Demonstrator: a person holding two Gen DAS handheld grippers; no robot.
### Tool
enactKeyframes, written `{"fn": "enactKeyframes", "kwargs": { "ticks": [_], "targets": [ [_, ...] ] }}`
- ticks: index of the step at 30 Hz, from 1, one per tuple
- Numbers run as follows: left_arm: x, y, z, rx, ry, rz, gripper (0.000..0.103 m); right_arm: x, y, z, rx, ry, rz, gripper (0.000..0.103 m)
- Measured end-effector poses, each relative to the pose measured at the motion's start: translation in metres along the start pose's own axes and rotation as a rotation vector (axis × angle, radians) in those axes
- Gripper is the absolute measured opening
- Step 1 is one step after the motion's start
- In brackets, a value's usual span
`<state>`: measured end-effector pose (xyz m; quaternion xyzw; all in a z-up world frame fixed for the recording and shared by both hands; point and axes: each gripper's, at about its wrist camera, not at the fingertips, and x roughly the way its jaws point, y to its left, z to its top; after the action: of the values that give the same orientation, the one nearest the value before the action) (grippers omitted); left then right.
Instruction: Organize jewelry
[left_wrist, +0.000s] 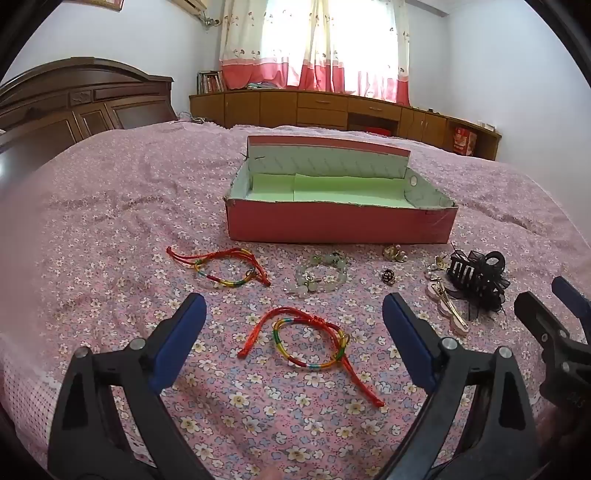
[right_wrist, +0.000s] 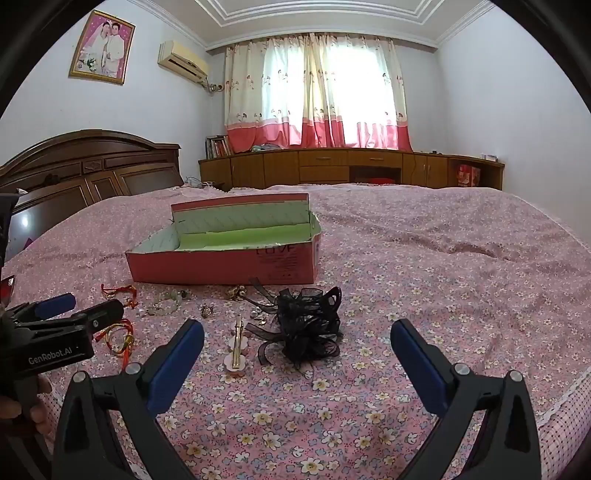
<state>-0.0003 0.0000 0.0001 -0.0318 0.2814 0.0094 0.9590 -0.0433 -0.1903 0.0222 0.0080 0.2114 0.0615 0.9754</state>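
Observation:
An open pink box with a green lining stands on the flowered bedspread. In front of it lie a red rainbow cord bracelet, a pale bead bracelet, small gold ornaments, a pink and gold hair clip and a black lace claw clip. A second red rainbow cord bracelet lies just ahead of my left gripper, which is open and empty. My right gripper is open too, with the black clip just beyond its fingers.
The bedspread stretches bare to the right of the box. A dark wooden headboard stands at the left, and low wooden cabinets run under the curtained window at the back. A hand holds the left gripper's handle.

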Motion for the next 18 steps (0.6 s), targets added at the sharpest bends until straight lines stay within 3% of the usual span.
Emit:
{"fn": "enactKeyframes", "kwargs": {
  "ticks": [18],
  "targets": [
    [-0.0001, -0.0002, -0.0001, 0.000, 0.003, 0.000, 0.090, 0.0000, -0.0005, -0.0002, -0.001, 0.004, -0.002, 0.103]
  ]
}}
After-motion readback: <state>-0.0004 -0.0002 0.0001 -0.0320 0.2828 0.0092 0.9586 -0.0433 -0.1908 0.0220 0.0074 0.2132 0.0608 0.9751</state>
